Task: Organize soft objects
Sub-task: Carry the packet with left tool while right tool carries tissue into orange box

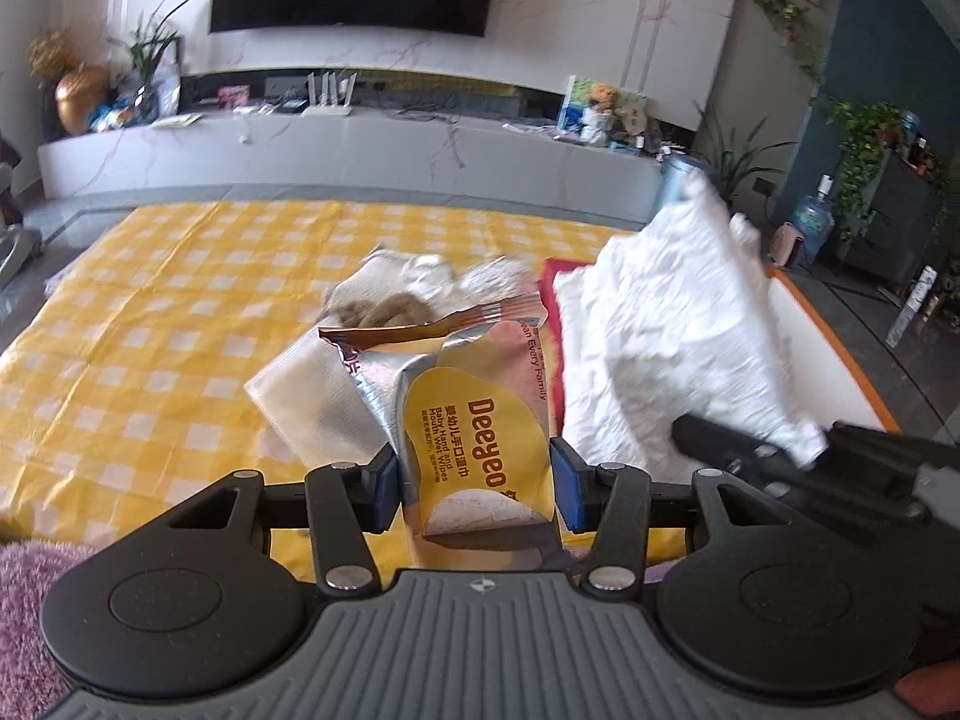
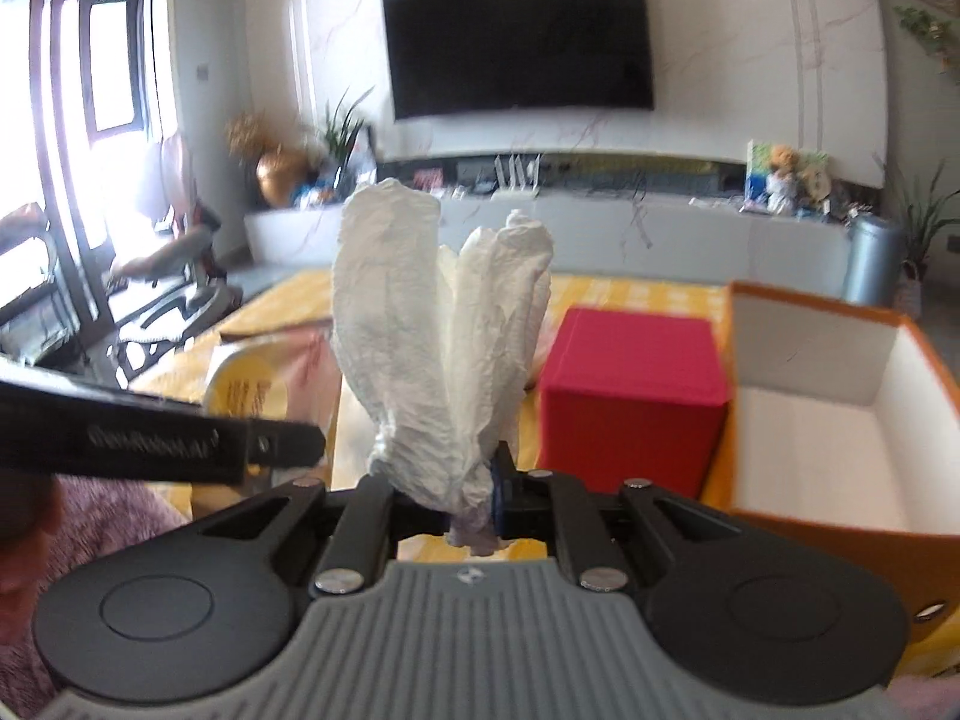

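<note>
**Desk:** What have you got in the left gripper (image 1: 474, 483)?

**Me:** I'm clamped on a crinkled silver-and-yellow Deeyeo wet-wipes packet (image 1: 474, 420), both blue pads pressing its sides, lifted over the yellow-and-white checked cloth (image 1: 150, 312).

**Desk:** And the right?

**Me:** My right gripper (image 2: 471, 495) is pinched tight on the bunched end of a crumpled white tissue sheet (image 2: 432, 330), which stands up from the jaws.

**Desk:** Containers?

**Me:** I see a red cube-shaped box (image 2: 630, 384) just beside an open orange box with a white inside (image 2: 840, 420), to my right. Some beige and brown cloths (image 1: 390, 294) lie on the table beyond the packet.
</note>
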Action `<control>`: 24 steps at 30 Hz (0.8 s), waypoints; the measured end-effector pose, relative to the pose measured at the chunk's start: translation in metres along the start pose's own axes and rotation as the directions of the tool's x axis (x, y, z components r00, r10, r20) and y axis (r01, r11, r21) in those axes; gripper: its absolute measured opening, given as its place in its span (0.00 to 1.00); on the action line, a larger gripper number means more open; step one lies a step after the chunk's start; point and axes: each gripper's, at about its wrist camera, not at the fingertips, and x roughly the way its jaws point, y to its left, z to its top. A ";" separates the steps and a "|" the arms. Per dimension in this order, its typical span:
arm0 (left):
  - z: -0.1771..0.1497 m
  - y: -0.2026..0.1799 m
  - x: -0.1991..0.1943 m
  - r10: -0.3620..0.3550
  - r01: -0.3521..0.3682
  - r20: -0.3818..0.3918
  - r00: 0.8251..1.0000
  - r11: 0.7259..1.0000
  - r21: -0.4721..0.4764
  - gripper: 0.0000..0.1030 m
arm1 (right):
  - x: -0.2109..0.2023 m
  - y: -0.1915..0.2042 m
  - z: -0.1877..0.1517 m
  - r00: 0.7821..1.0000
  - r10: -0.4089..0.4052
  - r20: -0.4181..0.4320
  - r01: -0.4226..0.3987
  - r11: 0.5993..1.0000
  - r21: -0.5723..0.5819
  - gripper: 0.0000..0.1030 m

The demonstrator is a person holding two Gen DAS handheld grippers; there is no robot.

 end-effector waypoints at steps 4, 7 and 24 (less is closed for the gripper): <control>0.015 -0.020 -0.008 -0.040 0.039 0.016 0.999 0.998 0.055 0.55 | -0.030 -0.015 0.014 0.998 -0.035 0.049 0.034 0.999 0.024 0.10; 0.032 -0.038 -0.011 -0.083 0.081 0.022 0.996 0.992 0.096 0.55 | -0.051 -0.029 0.029 0.995 -0.067 0.071 0.065 0.997 0.027 0.10; 0.136 -0.175 0.068 -0.290 0.342 -0.217 0.932 0.902 0.262 0.55 | -0.060 -0.162 0.106 0.971 -0.193 -0.141 0.199 0.979 0.036 0.10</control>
